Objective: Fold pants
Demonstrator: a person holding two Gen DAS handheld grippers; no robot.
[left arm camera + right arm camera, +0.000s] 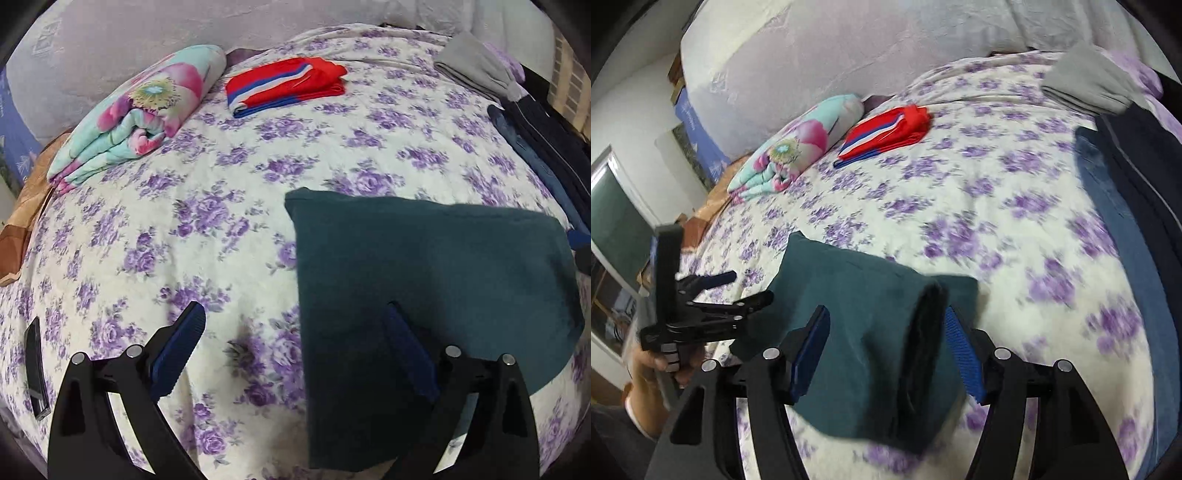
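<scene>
Dark teal pants (424, 277) lie folded into a rectangle on the purple-flowered bedspread (221, 221). My left gripper (295, 332) is open over the pants' left edge, its right finger above the cloth. In the right wrist view the pants (857, 295) show a thick folded edge at the right. My right gripper (886, 332) is open and straddles that fold without clamping it. The left gripper (738, 291) also shows at the pants' left edge, jaws apart.
Folded red, white and blue shorts (284, 85) and a rolled floral blanket (140, 114) lie at the far side. Grey (476, 70), blue and dark garments (535, 155) are stacked along the right edge. A black phone (35, 369) lies at the left.
</scene>
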